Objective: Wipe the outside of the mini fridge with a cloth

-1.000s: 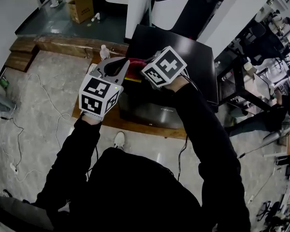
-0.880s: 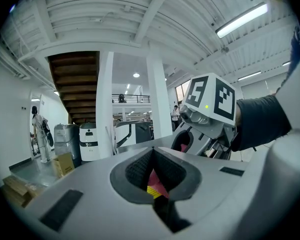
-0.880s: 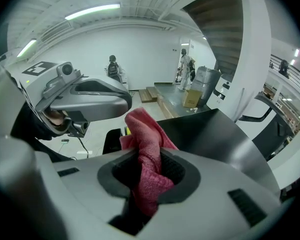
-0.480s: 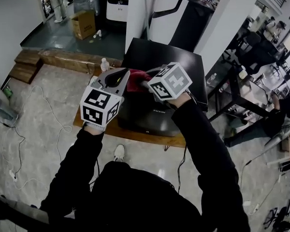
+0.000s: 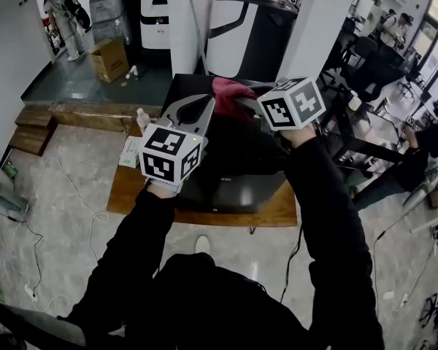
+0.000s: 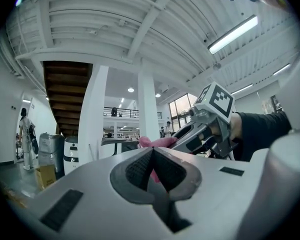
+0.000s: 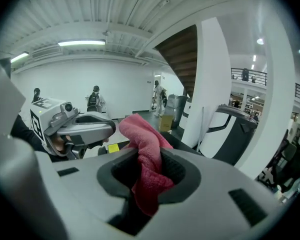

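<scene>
The black mini fridge (image 5: 233,173) stands on a low wooden platform (image 5: 131,188) below my hands. A red cloth (image 5: 230,87) hangs in the air above the fridge's top. My right gripper (image 5: 239,99) is shut on it, and the cloth (image 7: 142,149) bunches between its pads and sticks out past the tips. My left gripper (image 5: 209,98) points at the cloth's other edge with its jaws closed. A thin strip of the cloth (image 6: 157,142) shows between the left gripper (image 6: 152,150) pads. The two grippers face each other, tips almost touching.
A small bottle (image 5: 141,117) stands on the platform left of the fridge. A cardboard box (image 5: 109,58) and a person (image 5: 58,9) are at the back left. A white pillar (image 5: 186,20) rises behind the fridge. A black table (image 5: 354,133) and a seated person (image 5: 423,148) are at the right. Cables (image 5: 29,232) lie on the floor.
Both grippers have risen together with the cloth between them, from just over the fridge's front to higher above its top. The cloth now sits farther back over the fridge.
</scene>
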`<state>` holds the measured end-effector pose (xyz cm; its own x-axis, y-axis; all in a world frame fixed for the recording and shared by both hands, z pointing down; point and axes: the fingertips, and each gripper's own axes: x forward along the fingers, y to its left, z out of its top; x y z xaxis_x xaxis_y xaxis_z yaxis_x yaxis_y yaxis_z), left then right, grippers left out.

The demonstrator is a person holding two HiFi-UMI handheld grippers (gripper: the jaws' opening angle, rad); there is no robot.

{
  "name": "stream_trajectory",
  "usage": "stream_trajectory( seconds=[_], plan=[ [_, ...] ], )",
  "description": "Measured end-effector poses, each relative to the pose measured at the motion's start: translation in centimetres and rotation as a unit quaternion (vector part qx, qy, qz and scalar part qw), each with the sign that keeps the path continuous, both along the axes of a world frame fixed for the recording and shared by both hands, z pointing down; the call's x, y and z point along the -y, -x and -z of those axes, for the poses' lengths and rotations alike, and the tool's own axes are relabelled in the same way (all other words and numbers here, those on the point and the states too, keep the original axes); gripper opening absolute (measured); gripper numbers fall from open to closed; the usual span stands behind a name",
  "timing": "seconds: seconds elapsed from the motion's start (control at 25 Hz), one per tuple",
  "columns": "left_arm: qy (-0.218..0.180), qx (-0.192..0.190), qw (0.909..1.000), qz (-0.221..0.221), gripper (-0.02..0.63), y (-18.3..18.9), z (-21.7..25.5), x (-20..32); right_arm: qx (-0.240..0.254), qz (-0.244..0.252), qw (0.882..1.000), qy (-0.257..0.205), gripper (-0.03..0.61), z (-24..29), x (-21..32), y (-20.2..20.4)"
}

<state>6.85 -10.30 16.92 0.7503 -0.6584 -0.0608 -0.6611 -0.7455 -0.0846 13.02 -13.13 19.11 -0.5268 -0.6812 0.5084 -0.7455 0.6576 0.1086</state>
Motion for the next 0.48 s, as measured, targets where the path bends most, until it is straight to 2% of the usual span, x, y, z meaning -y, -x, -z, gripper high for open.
stream_trajectory(
  seconds=[0.2, 0.48],
  plan=[
    [0.001, 0.006, 0.9997, -0.023, 0.006, -5.1, -0.1, 3.3, 0.005, -0.035, 0.999, 0.008, 0.089, -0.1, 4.5, -4.9],
    [0.024, 0.019, 0.9985, -0.045, 0.006, -10.2, -2.2, 9.8, -0.034, -0.062, 0.996, 0.047, 0.089, -2.7, 13.1, -10.6]
  ],
)
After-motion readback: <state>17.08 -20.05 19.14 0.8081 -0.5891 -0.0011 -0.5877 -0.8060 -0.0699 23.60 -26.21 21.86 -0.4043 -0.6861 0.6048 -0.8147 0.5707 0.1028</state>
